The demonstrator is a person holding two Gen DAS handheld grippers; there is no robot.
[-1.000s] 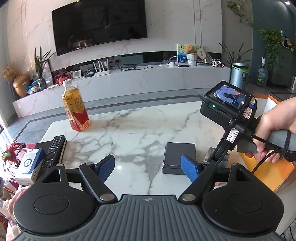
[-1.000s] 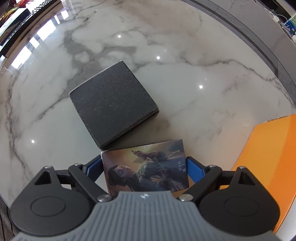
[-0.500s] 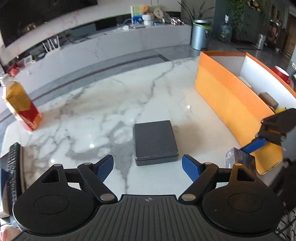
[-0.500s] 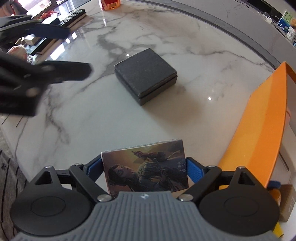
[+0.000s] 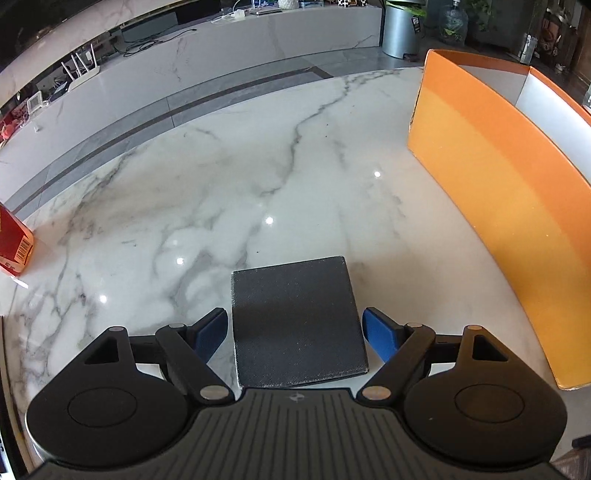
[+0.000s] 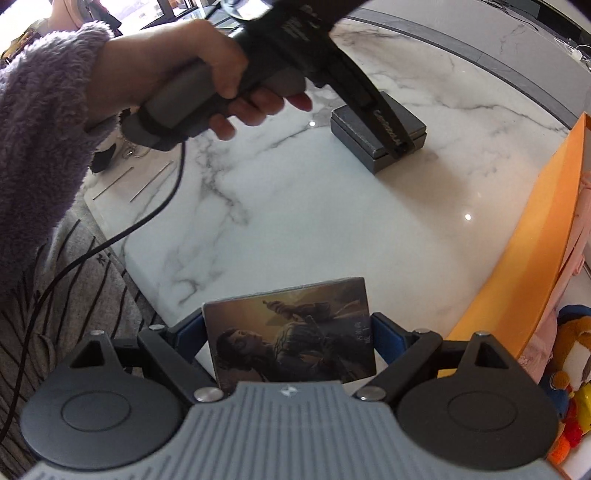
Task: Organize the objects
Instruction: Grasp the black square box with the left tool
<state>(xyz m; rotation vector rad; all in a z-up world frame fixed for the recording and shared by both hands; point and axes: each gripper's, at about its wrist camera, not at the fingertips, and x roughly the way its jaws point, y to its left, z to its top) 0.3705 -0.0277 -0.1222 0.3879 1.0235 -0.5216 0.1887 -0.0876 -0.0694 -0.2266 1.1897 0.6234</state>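
Left gripper (image 5: 294, 333): jaws apart, straddling the dark grey box (image 5: 297, 321) on the marble table (image 5: 221, 192).
Right gripper (image 6: 289, 334): clamped on the picture card (image 6: 291, 336), near the orange box (image 6: 532, 258).

Setting: a home living room. Evidence recorded:
- White marble-veined counter (image 5: 229, 192) of coffee-table kind, glossy, reflecting ceiling lights.
- Long, low marble media unit (image 5: 258, 40) along the far wall, carrying a white router (image 5: 83, 70) with upright antennas, loose cables and small household items.
- Grey tiled floor (image 5: 122, 133) with a dark inlaid band between counter and unit.
- Grey cylindrical planter (image 5: 400, 27) with greenery, and a large water bottle (image 5: 452, 18) beside it.
- Striped grey rug (image 6: 74, 288) under the counter's near edge.
- Open orange box (image 5: 491, 199) at the counter's side; soft toys (image 6: 569, 354) showed in it.
- A person's fluffy purple sleeve (image 6: 40, 122), domestic loungewear.
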